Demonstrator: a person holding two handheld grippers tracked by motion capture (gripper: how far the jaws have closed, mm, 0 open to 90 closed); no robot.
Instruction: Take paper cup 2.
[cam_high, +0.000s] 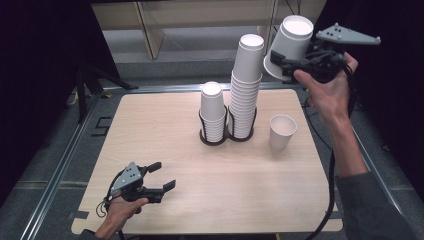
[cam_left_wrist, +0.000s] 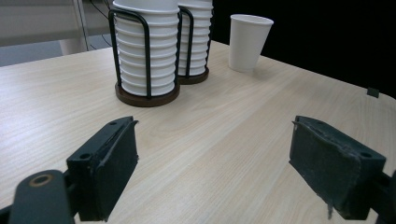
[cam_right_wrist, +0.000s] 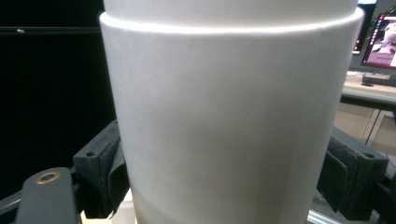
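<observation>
Lifting a paper cup (cam_high: 290, 41) clamped in the right gripper (cam_high: 280, 64) at one o'clock; next, lower it onto the tall stack (cam_high: 246, 90); left gripper (cam_high: 162, 176) fingers gape empty.

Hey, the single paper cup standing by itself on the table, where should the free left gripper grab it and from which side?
Grip the lone paper cup across its side wall, about mid-height, coming in level from the open table side, away from the rack of stacked cups. It stands upright, mouth up, and tapers toward the base, so the jaws probably hold best squeezing the wall gently. The left gripper is open.
</observation>
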